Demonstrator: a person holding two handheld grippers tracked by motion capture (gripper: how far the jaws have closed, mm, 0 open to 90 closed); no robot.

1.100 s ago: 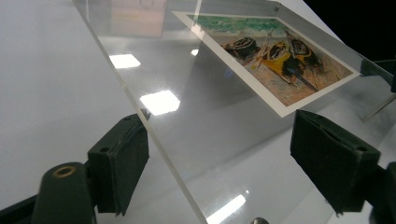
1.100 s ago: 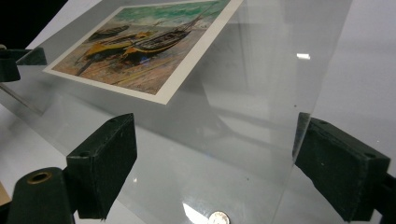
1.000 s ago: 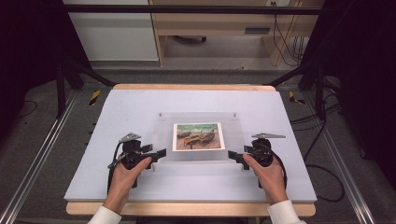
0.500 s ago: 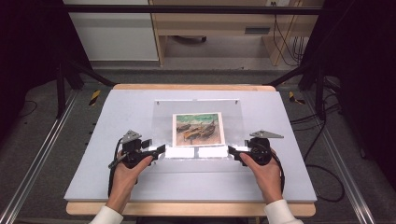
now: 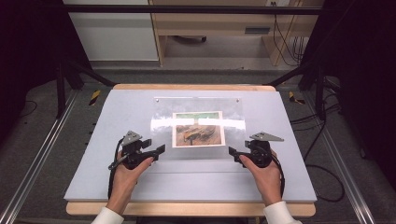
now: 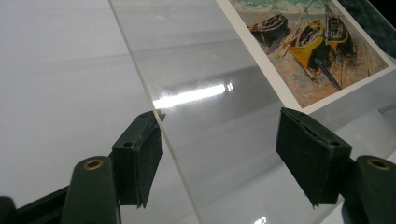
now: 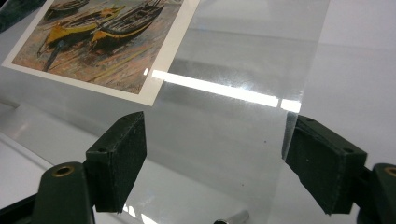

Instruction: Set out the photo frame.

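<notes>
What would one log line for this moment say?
work: lifting clear sheet over boat print | left gripper: jaws closing, astride sheet's edge | right gripper: same | hands: steady

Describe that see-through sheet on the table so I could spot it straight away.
Look at the pale grey table top. Near its middle lies a picture of boats, and the clear plastic sheet lies over it, reaching past it on both sides. Unlike the matt table, it is glossy and shows a bright streak of reflected light.
</notes>
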